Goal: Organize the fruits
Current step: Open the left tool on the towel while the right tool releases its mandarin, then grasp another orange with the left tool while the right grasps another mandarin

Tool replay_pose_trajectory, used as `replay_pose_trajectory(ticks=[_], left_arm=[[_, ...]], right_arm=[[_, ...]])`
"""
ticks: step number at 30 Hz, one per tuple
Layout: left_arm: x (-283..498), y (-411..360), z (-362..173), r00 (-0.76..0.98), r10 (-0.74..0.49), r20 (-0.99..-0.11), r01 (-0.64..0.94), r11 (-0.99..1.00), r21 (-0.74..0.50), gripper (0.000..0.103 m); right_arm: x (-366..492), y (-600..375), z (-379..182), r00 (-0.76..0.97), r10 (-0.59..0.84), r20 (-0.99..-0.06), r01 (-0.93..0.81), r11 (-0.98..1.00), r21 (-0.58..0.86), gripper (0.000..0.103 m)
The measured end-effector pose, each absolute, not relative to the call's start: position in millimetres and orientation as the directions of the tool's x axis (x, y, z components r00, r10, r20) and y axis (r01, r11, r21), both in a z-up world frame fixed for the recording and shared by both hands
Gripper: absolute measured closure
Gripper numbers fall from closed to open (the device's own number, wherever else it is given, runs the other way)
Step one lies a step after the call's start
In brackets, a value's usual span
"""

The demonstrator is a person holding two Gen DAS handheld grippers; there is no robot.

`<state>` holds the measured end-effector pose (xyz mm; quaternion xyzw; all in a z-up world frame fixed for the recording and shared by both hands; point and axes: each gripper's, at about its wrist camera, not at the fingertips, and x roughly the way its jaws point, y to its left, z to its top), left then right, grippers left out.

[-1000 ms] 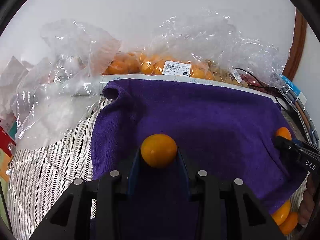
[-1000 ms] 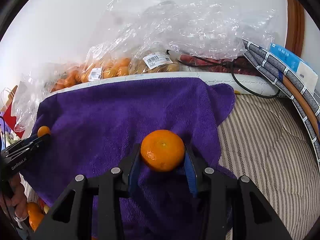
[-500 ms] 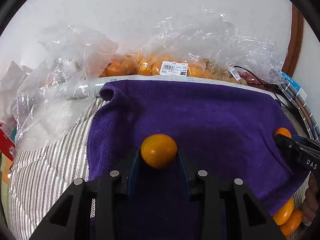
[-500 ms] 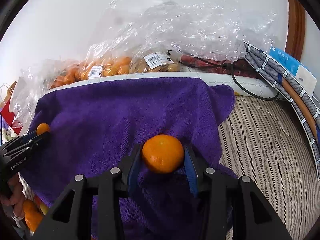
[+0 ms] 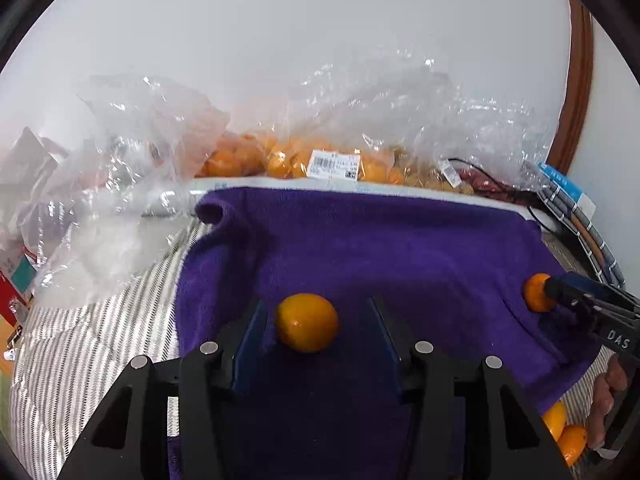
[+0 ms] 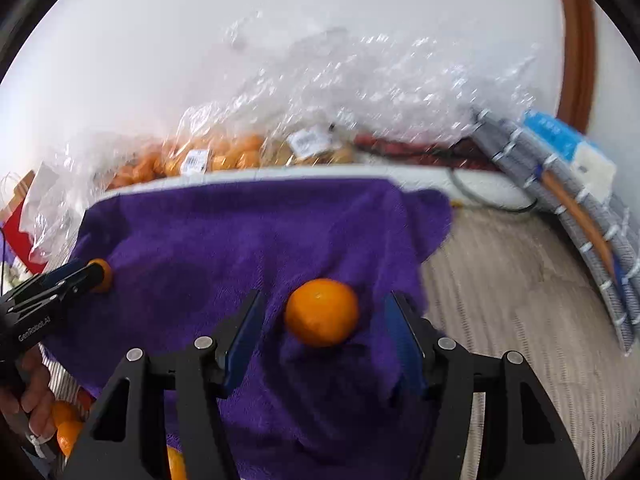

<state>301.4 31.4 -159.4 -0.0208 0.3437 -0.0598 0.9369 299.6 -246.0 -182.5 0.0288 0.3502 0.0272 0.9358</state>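
Fingers [image 5: 256, 328] of the left gripper [image 5: 316, 326] are spreading apart, clear of the yellow-orange fruit [image 5: 307, 322] lying between them on the purple towel [image 5: 380, 248]. Likewise the right gripper [image 6: 324, 328] is opening around its orange mandarin [image 6: 322, 312], which rests on the towel untouched.

Orange fruit [image 5: 307, 322] on a purple towel [image 5: 400, 248], over grey-and-white striped bedding [image 5: 92, 344].

Between your left tongs [image 5: 316, 322] a fruit [image 5: 307, 322] lies on the towel [image 5: 400, 248] — bagged fruit [image 5: 280, 160] behind; another fruit [image 6: 322, 312] between your right tongs [image 6: 322, 328].
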Motion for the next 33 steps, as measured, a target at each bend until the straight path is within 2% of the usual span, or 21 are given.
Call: replay_pose_trajectory(ticks=[4, 9, 13, 19, 25, 30, 33], left_arm=[[293, 31, -150, 0.798, -0.096, -0.595, 0.078, 0.995, -0.055, 0.054], [290, 34, -142, 0.797, -0.154, -0.585, 0.106, 0.988, -0.116, 0.054], [286, 37, -139, 0.801, -0.183, -0.57, 0.119, 0.982, -0.148, 0.054], [275, 37, -128, 0.828, -0.177, -0.532, 0.117, 0.983, -0.144, 0.041], [262, 37, -114, 0.811, -0.126, -0.571, 0.088, 0.992, -0.094, 0.041], [221, 55, -113, 0.788, -0.071, -0.612, 0.073, 0.997, -0.022, 0.041], [193, 75, -121, 0.776, -0.051, -0.628, 0.05, 0.999, -0.019, 0.041]], right_arm=[[287, -253, -163, 0.795, 0.015, -0.607, 0.014, 0.999, 0.043, 0.042], [263, -263, -134, 0.781, 0.069, -0.621, 0.009, 0.992, 0.122, 0.042], [229, -259, -137, 0.763, 0.092, -0.639, -0.004, 0.99, 0.138, 0.042], [185, -241, -164, 0.724, 0.124, -0.678, -0.038, 0.989, 0.14, 0.042], [170, -227, -174, 0.699, 0.179, -0.693, -0.074, 0.981, 0.18, 0.042], [171, -213, -183, 0.677, 0.239, -0.697, -0.112, 0.968, 0.223, 0.042], [176, -206, -193, 0.665, 0.247, -0.705, -0.127, 0.967, 0.22, 0.042]])
